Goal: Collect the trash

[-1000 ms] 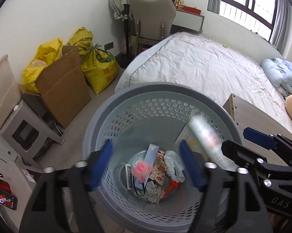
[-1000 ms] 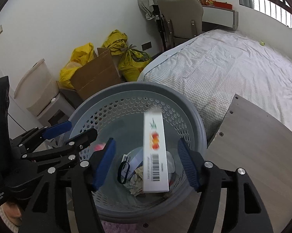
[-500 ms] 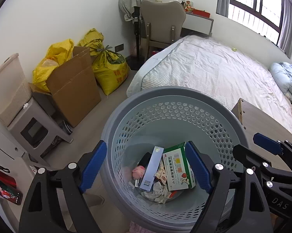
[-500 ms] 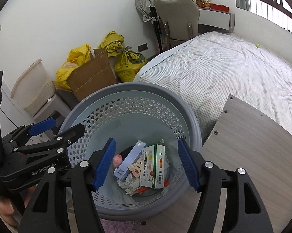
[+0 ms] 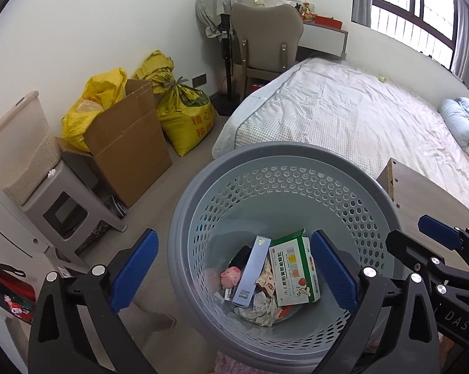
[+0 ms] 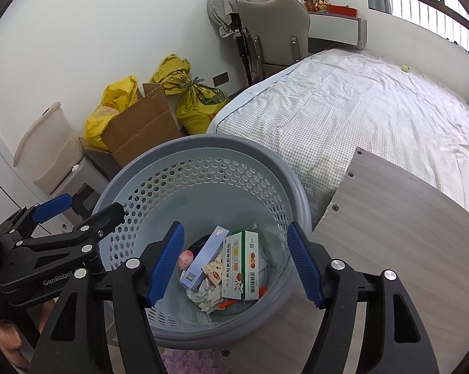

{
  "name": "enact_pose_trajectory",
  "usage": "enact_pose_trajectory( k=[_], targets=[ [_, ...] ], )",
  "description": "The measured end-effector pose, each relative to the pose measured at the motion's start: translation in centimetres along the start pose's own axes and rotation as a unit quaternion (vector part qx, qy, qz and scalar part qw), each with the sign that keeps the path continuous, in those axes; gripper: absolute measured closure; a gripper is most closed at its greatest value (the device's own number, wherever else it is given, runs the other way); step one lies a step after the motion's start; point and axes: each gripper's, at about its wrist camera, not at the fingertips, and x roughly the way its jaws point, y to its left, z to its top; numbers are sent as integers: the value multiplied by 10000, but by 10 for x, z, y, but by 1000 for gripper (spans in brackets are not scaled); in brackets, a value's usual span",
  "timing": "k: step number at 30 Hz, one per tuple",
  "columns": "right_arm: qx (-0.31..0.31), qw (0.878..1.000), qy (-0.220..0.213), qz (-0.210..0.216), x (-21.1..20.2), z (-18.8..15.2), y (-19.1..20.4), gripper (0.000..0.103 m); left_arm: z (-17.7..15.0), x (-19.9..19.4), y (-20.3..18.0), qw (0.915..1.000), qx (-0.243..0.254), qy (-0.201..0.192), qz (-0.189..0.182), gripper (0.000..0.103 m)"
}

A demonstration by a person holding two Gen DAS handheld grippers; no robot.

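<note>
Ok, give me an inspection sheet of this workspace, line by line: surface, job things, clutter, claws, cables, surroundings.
Surface: wooden board right of the basket, pale floor left.
Job's things: grey perforated basket holds a green-and-white box, a pale blue box, a pink pig toy and crumpled wrappers.
Clutter: cardboard box, yellow sacks, grey stool.
Claws: left claw and right claw both open and empty above the basket.
Cables: nothing seen.
Surroundings: bed, chair, window.

Green-and-white box [image 5: 295,272] lies flat atop crumpled litter inside the grey perforated basket [image 5: 284,159].
</note>
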Motion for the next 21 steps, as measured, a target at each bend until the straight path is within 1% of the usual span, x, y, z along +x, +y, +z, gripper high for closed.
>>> enact_pose_trajectory(
  k=[5, 10, 21],
  targets=[
    [35, 10000, -24, -1, -2, -2, 0, 34, 0, 0, -1, 10000, 1, 57, 29, 6],
    [4, 9999, -117, -125, -6, -3, 0, 32, 0, -1, -2, 10000, 17, 39, 49, 6],
    [33, 9998, -145, -133, -9, -2, -1, 31, 2, -2, -2, 9999, 19, 62, 147, 6]
  ],
)
